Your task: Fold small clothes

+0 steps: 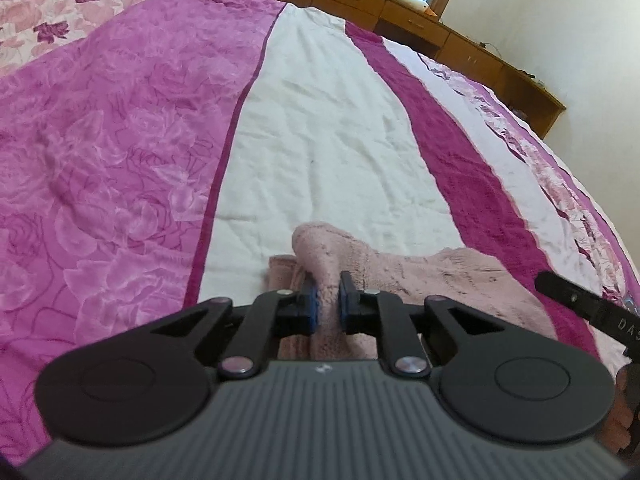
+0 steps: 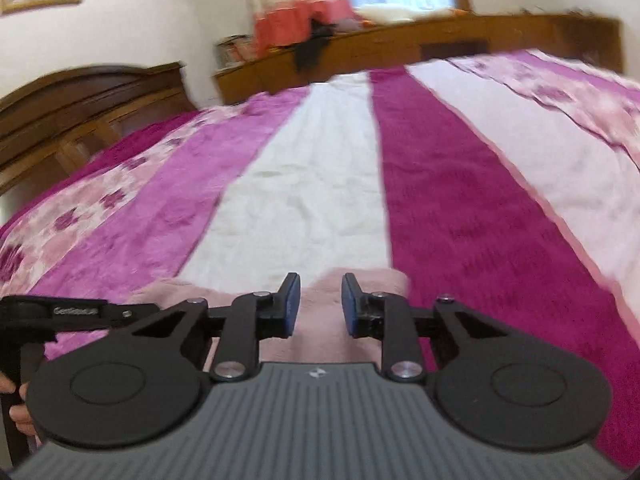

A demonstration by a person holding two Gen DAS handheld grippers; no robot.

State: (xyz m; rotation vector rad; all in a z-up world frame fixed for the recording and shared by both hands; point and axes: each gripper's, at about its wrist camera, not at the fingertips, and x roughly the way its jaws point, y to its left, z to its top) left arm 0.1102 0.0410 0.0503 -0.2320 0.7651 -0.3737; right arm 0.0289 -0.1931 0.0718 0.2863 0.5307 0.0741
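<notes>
A small fuzzy pale-pink garment (image 1: 432,276) lies on the bed over the white stripe. My left gripper (image 1: 328,304) is shut on a raised fold of this garment, which bunches up between the blue pads. Part of the other gripper (image 1: 588,308) shows at the right edge of the left wrist view. In the right wrist view my right gripper (image 2: 316,304) is open, its blue pads apart, just above the pink garment (image 2: 320,336). Nothing is between its fingers. The left gripper's body (image 2: 60,314) shows at the left.
The bed is covered by a striped blanket (image 1: 120,140) in pink, white (image 2: 304,184) and magenta (image 2: 460,208). A wooden headboard (image 2: 80,104) is at far left. A long wooden dresser (image 2: 400,44) with clothes and plush toys runs along the far side under a window.
</notes>
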